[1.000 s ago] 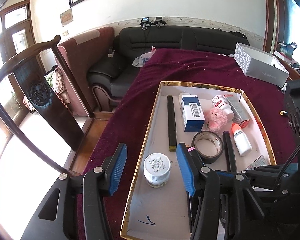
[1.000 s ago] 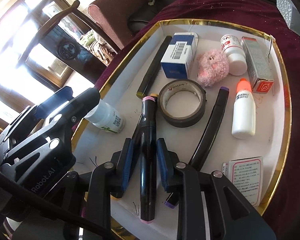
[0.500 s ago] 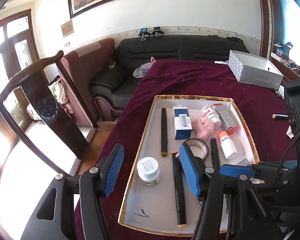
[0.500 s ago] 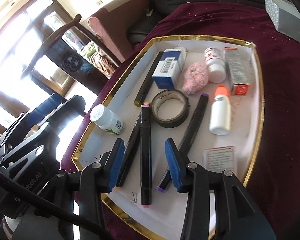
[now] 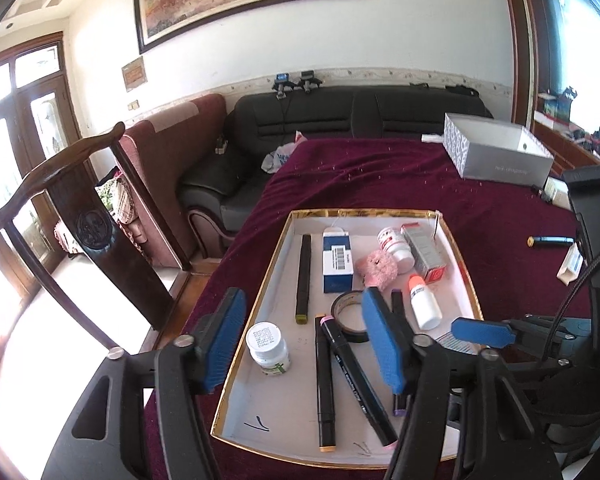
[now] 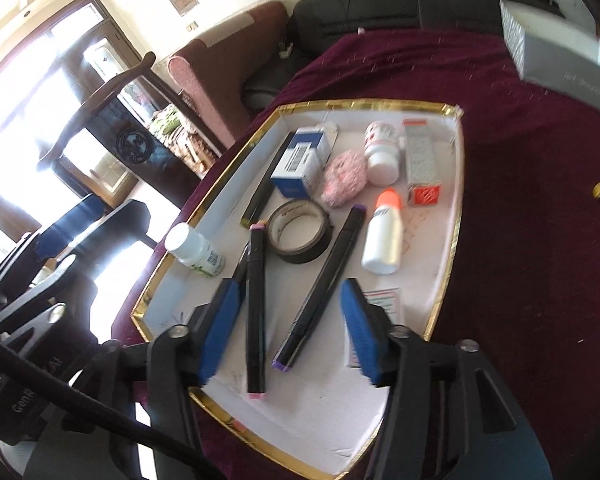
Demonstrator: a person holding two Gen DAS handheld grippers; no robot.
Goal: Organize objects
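At nine o'clock in the gold-rimmed tray [image 5: 278, 248], a white pill bottle [image 5: 269, 347] stands upright; it is judged light, rigid and slick, best taken across its ribbed cap. Toward six o'clock lie the black markers [image 6: 256, 312], stiff and prone to roll, best gripped mid-barrel. The left gripper [image 5: 304, 342] and right gripper [image 6: 290, 330] are seen with jaws opening, nothing pressed between them. At three o'clock an orange-capped dropper bottle [image 6: 383, 236] lies flat.
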